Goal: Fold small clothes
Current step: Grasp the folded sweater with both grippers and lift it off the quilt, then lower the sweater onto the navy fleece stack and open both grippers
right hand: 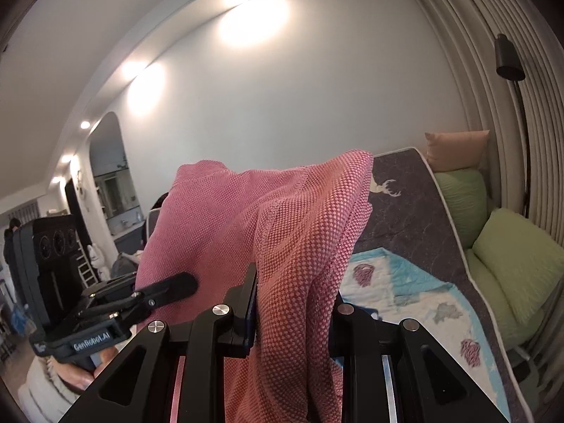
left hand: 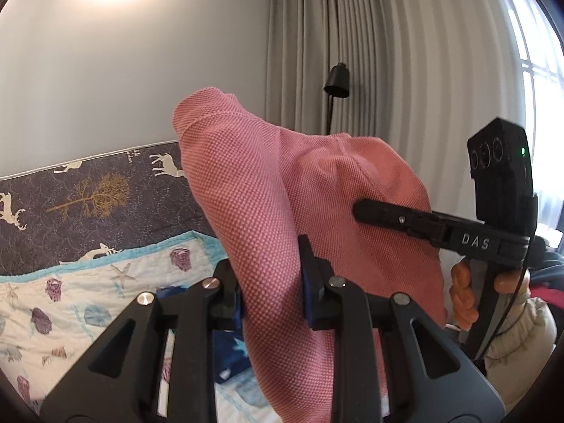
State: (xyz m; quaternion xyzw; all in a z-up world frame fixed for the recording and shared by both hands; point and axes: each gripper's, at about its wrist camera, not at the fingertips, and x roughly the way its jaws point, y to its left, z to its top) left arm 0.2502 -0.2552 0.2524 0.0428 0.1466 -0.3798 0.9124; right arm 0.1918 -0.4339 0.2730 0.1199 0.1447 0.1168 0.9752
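Note:
A pink knitted garment hangs in the air above the bed, held up between both grippers. My left gripper is shut on one bunched part of it. My right gripper is shut on another part of the same garment. The right gripper also shows from the side in the left wrist view, pressed against the cloth. The left gripper shows in the right wrist view, at the cloth's left edge. The garment's lower part is hidden behind the gripper bodies.
The bed below has a light quilt with sea-shell prints over a dark deer-print cover. Green pillows and a peach pillow lie at its right. A black floor lamp stands by grey curtains.

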